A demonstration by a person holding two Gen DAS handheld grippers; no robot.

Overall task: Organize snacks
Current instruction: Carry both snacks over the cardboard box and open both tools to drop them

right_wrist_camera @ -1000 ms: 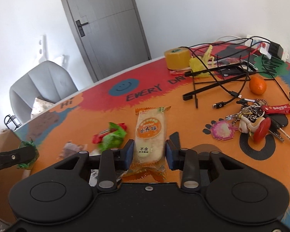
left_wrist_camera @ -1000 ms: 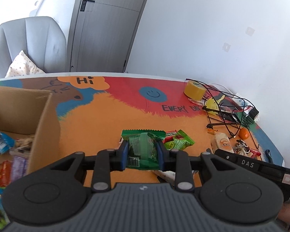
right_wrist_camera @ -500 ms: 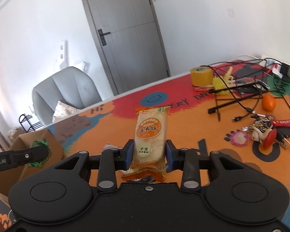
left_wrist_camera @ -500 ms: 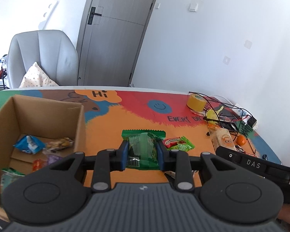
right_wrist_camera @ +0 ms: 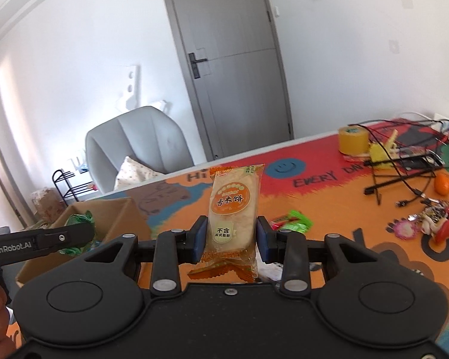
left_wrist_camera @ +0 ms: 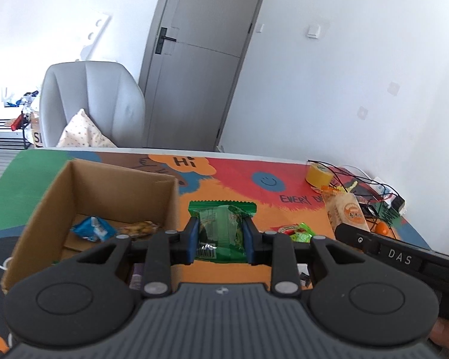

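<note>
Left gripper (left_wrist_camera: 220,237) jaws pinching green packet (left_wrist_camera: 221,230), right gripper (right_wrist_camera: 232,236) jaws pinching rice cracker (right_wrist_camera: 234,209)

The table (left_wrist_camera: 230,191) is wearing a loud cartoon mat, orange and red with a blue smiley and a "Hi" bubble. A cardboard box (left_wrist_camera: 48,209) is sitting at its left end, a red-and-green candy wrapper (right_wrist_camera: 291,223) is lying mid-table, and a tape roll (right_wrist_camera: 353,139), tangled black cables (right_wrist_camera: 404,164), an orange (right_wrist_camera: 443,184) and a bunch of keys (right_wrist_camera: 434,223) are crowding the right end.
</note>
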